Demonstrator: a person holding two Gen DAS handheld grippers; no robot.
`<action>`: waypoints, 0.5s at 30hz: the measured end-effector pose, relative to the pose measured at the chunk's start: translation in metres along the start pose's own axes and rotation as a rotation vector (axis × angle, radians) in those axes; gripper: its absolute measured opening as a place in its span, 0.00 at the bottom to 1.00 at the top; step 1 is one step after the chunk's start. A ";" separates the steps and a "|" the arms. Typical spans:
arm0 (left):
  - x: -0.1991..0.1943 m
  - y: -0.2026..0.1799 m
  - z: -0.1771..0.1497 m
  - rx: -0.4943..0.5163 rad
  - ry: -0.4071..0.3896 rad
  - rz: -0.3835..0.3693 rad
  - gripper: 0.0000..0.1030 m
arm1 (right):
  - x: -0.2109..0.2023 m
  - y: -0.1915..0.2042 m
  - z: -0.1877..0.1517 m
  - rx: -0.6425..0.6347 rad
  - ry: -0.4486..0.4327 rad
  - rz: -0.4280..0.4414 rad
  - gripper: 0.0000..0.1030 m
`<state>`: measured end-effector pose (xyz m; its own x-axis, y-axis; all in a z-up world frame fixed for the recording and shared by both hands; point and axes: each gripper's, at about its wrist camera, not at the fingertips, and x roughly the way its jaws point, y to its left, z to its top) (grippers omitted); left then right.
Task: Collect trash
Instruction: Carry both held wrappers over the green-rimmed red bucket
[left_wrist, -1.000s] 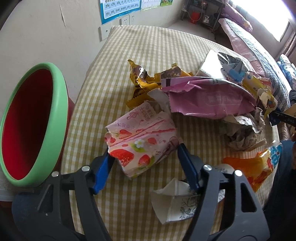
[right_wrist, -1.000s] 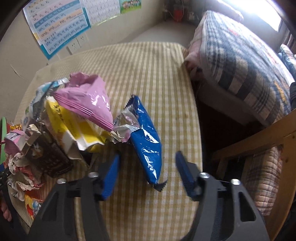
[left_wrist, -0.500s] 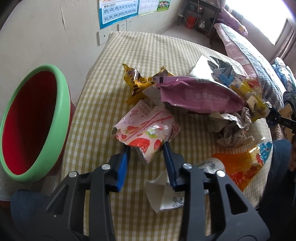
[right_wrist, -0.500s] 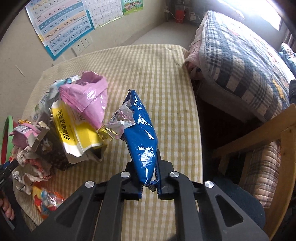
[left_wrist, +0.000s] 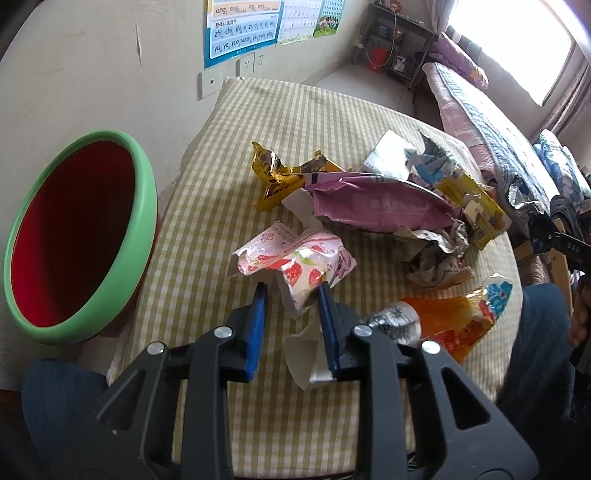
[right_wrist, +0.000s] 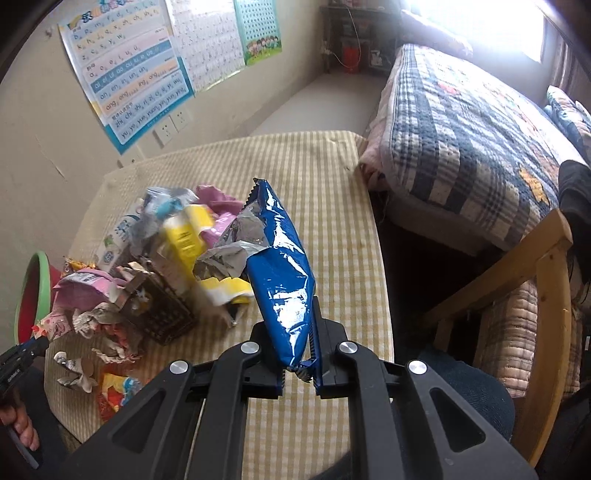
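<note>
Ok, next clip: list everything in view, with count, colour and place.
bin: one, red with green rim, left of the table
table: one, yellow check cloth
strawberry wrapper: one, pink-white, near table edge
pink bag: one, mid-pile
gold wrapper: one, behind it
orange packet: one, near right edge
blue packet: one, lifted
bed: one, plaid, right
left gripper: closed on strawberry wrapper
right gripper: closed on blue packet

A crumpled pink strawberry wrapper sits pinched in the left claw, while a blue foil bag stands upright in the right claw.
</note>
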<state>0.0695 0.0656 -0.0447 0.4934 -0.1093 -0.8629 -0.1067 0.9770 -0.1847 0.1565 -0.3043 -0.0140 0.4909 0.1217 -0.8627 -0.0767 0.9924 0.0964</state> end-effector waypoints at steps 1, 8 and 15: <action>-0.002 0.000 -0.001 -0.006 -0.002 -0.006 0.25 | -0.004 0.002 0.000 -0.007 -0.010 0.001 0.10; -0.019 0.000 0.000 -0.023 -0.034 -0.012 0.24 | -0.028 0.017 -0.002 -0.029 -0.057 0.036 0.10; -0.040 -0.005 0.008 -0.014 -0.090 -0.010 0.24 | -0.044 0.038 0.005 -0.055 -0.094 0.088 0.10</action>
<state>0.0572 0.0670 -0.0056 0.5705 -0.1019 -0.8150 -0.1129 0.9731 -0.2006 0.1363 -0.2716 0.0301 0.5592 0.2123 -0.8014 -0.1691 0.9756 0.1404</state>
